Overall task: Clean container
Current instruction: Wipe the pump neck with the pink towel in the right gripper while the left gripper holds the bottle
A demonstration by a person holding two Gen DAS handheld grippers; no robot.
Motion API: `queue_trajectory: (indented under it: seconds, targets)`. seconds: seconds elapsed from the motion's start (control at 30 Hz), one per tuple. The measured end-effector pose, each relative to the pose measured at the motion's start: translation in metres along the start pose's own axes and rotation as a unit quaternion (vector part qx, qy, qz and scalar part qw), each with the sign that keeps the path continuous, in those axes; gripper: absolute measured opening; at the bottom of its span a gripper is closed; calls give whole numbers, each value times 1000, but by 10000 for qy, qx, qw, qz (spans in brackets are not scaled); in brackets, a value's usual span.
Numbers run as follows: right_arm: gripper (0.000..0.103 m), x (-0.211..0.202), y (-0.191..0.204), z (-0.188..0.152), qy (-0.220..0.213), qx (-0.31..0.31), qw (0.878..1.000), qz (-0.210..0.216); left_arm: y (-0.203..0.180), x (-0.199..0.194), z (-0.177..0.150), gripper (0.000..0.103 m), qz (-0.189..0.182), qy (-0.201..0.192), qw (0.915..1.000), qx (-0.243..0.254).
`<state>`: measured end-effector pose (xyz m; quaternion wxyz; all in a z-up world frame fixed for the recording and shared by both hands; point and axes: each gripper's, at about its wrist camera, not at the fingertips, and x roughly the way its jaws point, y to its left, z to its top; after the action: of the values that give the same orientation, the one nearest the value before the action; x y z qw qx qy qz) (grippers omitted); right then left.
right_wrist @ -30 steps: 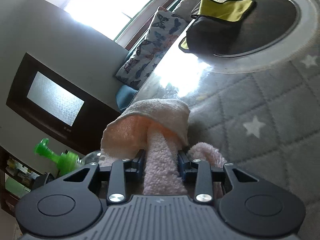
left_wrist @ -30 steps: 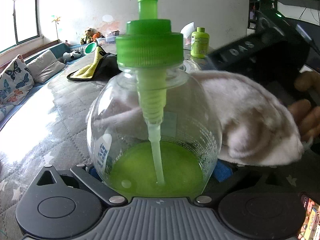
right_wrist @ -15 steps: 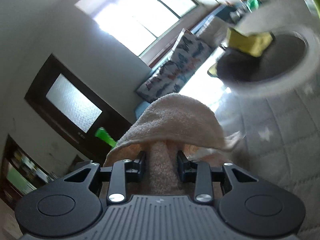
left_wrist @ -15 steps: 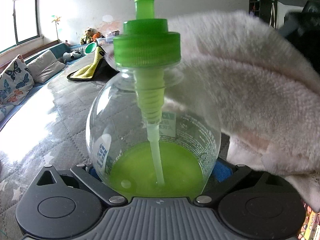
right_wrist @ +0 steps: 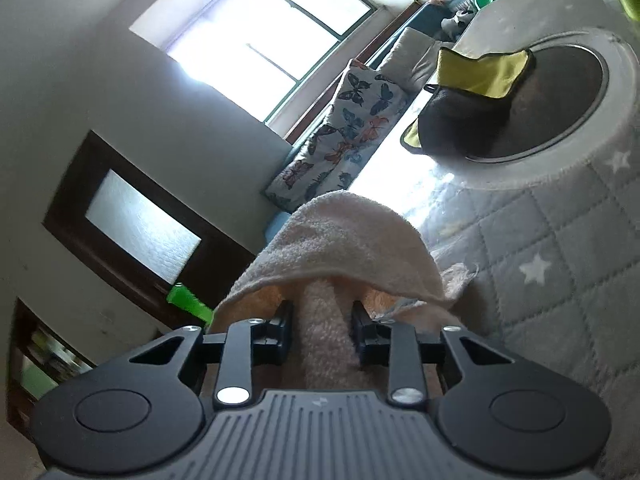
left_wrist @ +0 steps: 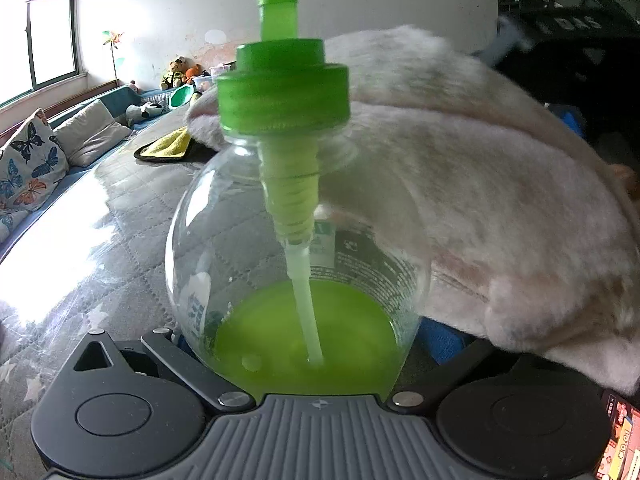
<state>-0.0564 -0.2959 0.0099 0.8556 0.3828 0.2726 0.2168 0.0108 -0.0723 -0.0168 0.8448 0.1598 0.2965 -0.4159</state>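
Observation:
A round clear pump bottle with a green cap and green liquid at its bottom fills the left wrist view, upright on the quilted table. My left gripper is shut on its lower body, blue pads against the glass. A pale pink towel drapes over the bottle's right shoulder and wraps behind its neck. In the right wrist view my right gripper is shut on a bunched fold of that towel, which hides the fingertips. The green pump spout peeks out to the left of the towel.
A yellow and black cloth lies over a round white-rimmed dark dish farther back on the grey star-quilted table. A sofa with a butterfly cushion runs along the left. A person's hand shows at the right edge.
The towel rose from low beside the bottle's right side onto its shoulder, and now reaches behind the neck. The right gripper swung with it. The bottle stays put in the left gripper.

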Motion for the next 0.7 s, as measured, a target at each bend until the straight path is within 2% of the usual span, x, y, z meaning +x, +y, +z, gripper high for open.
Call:
queue_trajectory:
  seconds: [0.1,0.2,0.33,0.43,0.53,0.67,0.7]
  targets:
    - [25,-8,2,0,-164,88,9996,188,1,1,1,103,3,0,10000,3]
    - [25,-18,21,9,-487,-108,9980,387,2,1,1,103,7,-1,10000,8]
    - [25,-26,77,26,-762,-1173,9894,380,5,3,2,103,5,0,10000,5]
    - [25,-3,121,26,-409,-2323,9716,-190,6,4,3,103,3,1,10000,4]
    - [27,28,147,11,-14,-3340,9394,-768,6,3,3,103,3,1,10000,3]
    - [27,30,150,6,-79,-3335,9380,-938,7,3,4,103,3,2,10000,4]
    - [27,28,144,8,-100,-3076,9472,-899,7,3,3,103,2,2,10000,2]
